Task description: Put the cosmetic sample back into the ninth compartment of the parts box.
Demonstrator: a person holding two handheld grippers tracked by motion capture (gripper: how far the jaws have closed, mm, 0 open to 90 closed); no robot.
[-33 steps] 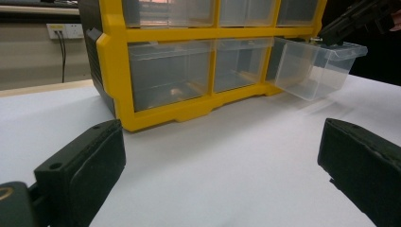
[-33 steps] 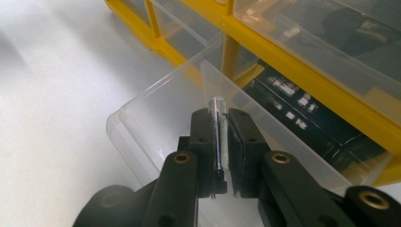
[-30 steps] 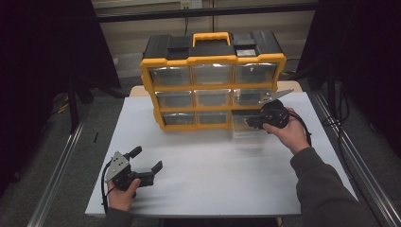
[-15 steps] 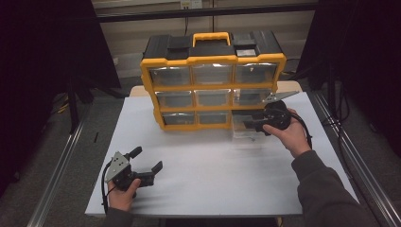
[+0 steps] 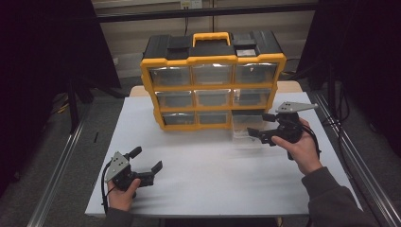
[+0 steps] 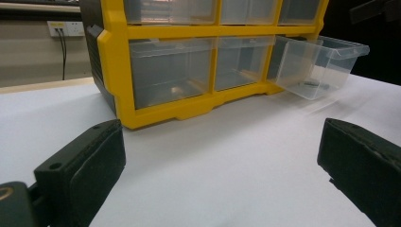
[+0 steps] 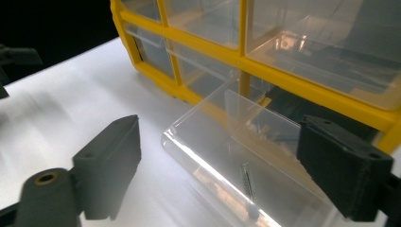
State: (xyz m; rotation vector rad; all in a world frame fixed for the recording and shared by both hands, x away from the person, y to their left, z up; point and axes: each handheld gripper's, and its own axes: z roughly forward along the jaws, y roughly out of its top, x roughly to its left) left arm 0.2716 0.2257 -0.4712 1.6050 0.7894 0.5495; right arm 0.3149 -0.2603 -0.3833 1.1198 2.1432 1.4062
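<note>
The clear drawer (image 7: 246, 170) sits pulled out of the bottom right slot of the organiser, its front end out over the white desk (image 5: 217, 175), and a small thin metal piece (image 7: 247, 179) lies inside on its floor. The right tongs (image 5: 260, 126) hang just in front of that drawer with the jaws spread wide, one on each side of its open front corner in the right gripper view, gripping nothing; whether either jaw touches the plastic I cannot tell. The right hand (image 5: 302, 149) holds them from behind, a dark sleeve (image 5: 331, 198) trailing to the near edge. Over on the near left, the left tongs (image 5: 146, 163) rest low at the desk in the left hand (image 5: 120, 196), jaws also wide apart and empty, pointed toward the cabinet and well apart from it. From the left gripper view the pulled drawer (image 6: 321, 64) juts out past the yellow frame. The yellow and black organiser (image 5: 213, 80) stands upright at the back of the desk, three rows of three clear drawers, with a yellow carry handle (image 5: 211, 38) on top. Metal rails (image 5: 352, 156) run along both sides of the desk, and the room beyond is dark.
</note>
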